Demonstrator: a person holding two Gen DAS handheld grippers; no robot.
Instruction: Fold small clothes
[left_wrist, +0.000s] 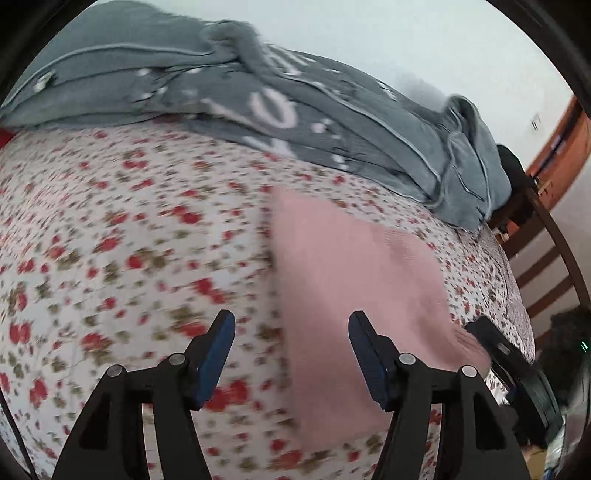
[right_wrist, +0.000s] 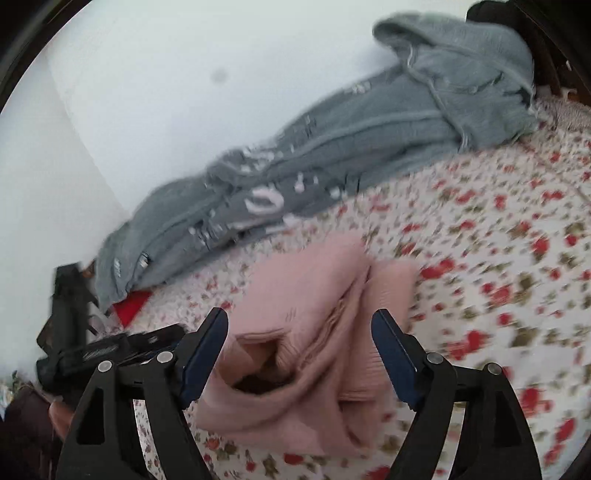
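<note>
Below the right tool (right_wrist: 300, 334), a pink garment (right_wrist: 314, 325) lies

Right gripper (right_wrist: 299, 354) low in frame, fingers (right_wrist: 207, 354) spread wide, nothing clamped. Pink knit garment (right_wrist: 314, 306) lies rumpled on bed sheet (right_wrist: 498, 258), white with red floral print; ribbed opening gapes between fingers, pads clear of cloth. Grey fleece garment (right_wrist: 332, 147) with white markings stretched along far edge of bed against pale wall (right_wrist: 166, 92). Red patch (right_wrist: 131, 304) beside grey hem. Other gripper (right_wrist: 92, 350), black, at left edge. Picture motion-blurred.
</note>
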